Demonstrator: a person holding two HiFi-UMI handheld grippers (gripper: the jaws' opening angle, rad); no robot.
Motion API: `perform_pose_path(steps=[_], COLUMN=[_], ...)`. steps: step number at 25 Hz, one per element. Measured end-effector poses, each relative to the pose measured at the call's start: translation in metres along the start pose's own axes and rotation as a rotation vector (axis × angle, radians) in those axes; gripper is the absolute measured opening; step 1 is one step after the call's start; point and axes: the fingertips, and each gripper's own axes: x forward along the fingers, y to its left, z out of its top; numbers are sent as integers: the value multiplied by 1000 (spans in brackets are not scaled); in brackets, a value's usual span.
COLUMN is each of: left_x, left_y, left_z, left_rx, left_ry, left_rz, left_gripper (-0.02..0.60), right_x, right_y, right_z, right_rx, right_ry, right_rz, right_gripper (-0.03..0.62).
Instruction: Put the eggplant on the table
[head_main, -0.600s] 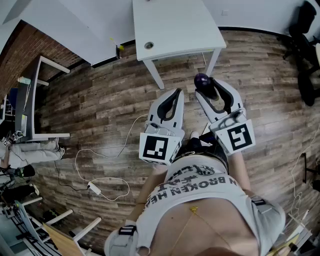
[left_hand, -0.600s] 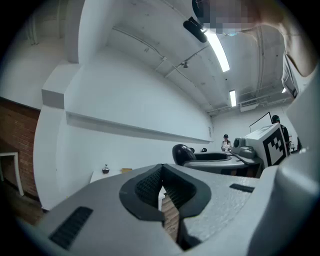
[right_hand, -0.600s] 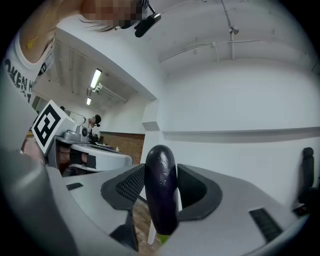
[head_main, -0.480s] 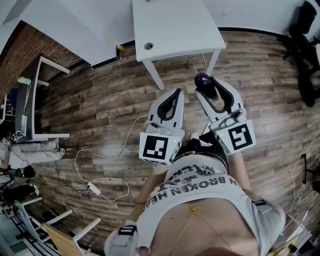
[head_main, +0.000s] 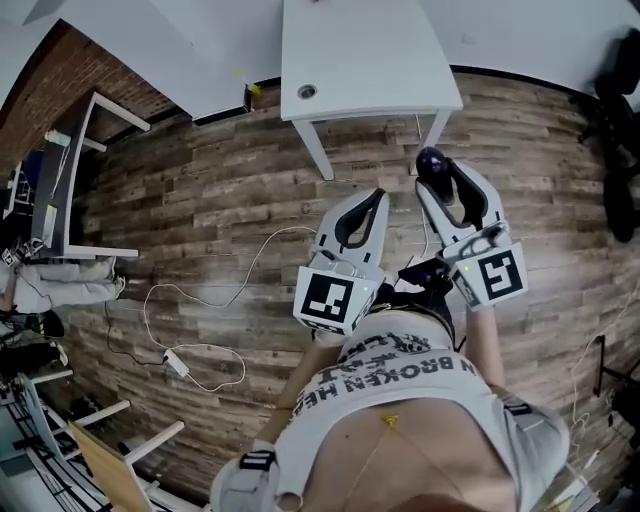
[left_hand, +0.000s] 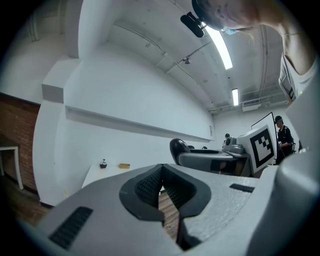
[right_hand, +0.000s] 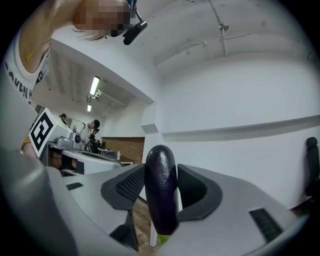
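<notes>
The eggplant (right_hand: 160, 170) is held upright between the pads of the right gripper (right_hand: 162, 187), with its green end down, so this gripper is clenched on it. The left gripper (left_hand: 161, 187), just beside it, is closed on nothing. Compared with half a second ago, the grip is unchanged, but the table (head_main: 370, 55) is seen a little shifted in the head view. It is judged that the person has turned or stepped slightly. The table lies ahead of the right gripper, not under it, so the eggplant is not yet placed.
</notes>
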Motion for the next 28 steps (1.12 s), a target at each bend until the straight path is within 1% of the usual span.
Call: perform_pose_path(steps=[3,8,11,14,17,19,23,28], left_x=[1,-11,10,36,57,74,105,129], left_y=[5,33,47,66,86,101,129,158], left_z=[4,8,1,-3,-2,3,17,15], left_rx=[1,-11,-28,-34,-36,-33,-28,-26], left_ry=[-10,-35,-16,-6,-9,-15,-32,-8], left_rz=[22,58,60,34,-8,-39,-89,-134], left_gripper=[6,6,6,6,6,6,6,6], right_x=[5,25,44,67,92,110,147,185], right_y=[-4,13,0,-16,-25,-32,-45,-50], right_z=[2,8,3,-2,-6,-5,-1,-4], right_rx=[-4,-20,-16,-11,-7,0,-36,-26], right_ry=[-10,-25,-16,-9,6,8,4,6], right_rz=[9,25,31,14,-15,-33,-49,-63], right_gripper=[202,202,202,202,202,202,202,202])
